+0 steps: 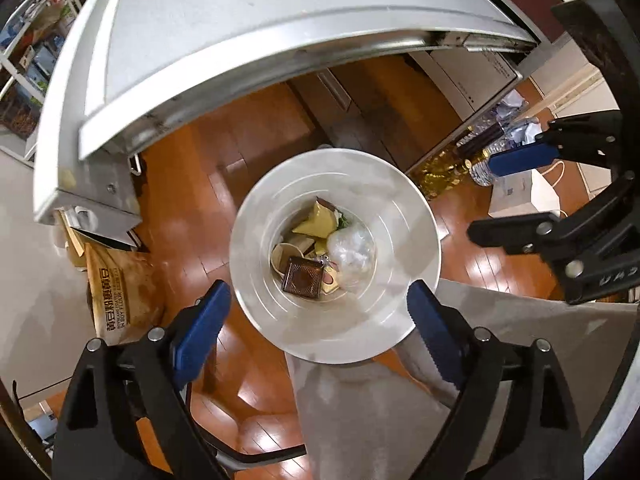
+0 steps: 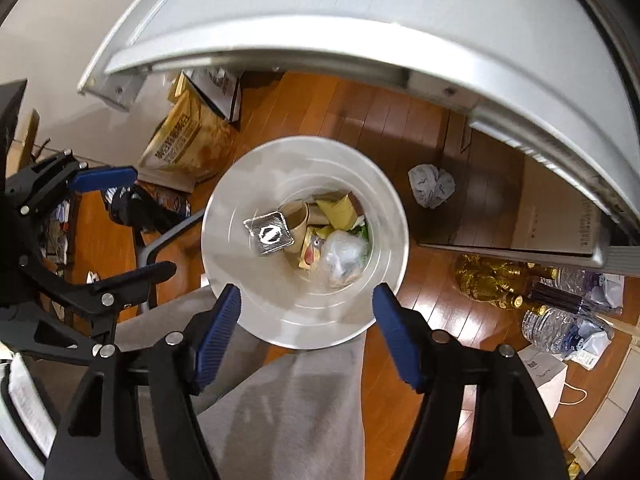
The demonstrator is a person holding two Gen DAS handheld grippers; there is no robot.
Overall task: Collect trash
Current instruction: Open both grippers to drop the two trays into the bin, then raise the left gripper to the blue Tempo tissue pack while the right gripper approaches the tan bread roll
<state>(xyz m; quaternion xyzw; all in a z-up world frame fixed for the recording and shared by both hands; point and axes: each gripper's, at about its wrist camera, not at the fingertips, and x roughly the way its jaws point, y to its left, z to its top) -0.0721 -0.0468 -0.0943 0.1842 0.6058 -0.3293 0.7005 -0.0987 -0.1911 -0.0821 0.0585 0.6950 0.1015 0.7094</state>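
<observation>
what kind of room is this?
Likely a home kitchen or dining area: wood floor, a white trash bin beside a grey table edge, with bottles and a flour sack stored on the floor.

White bin (image 1: 256, 280) w/ faint rings; inside: brown ribbed packet (image 1: 303, 278), silver wrapper (image 2: 269, 233) w/ black-white logo, yellow paper (image 1: 316, 224), clear bag (image 1: 352, 252). Blue pads (image 1: 202, 330), black frames. Orange-brown plank floor (image 1: 192, 160). Grey trousers (image 2: 288, 408).

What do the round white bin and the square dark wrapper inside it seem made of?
Round white bin: probably matte plastic; smooth moulded rings inside, soft sheen.
Square dark wrapper: likely foil or metallised film; brown in one view, mirror-silver glare in the other.
</observation>
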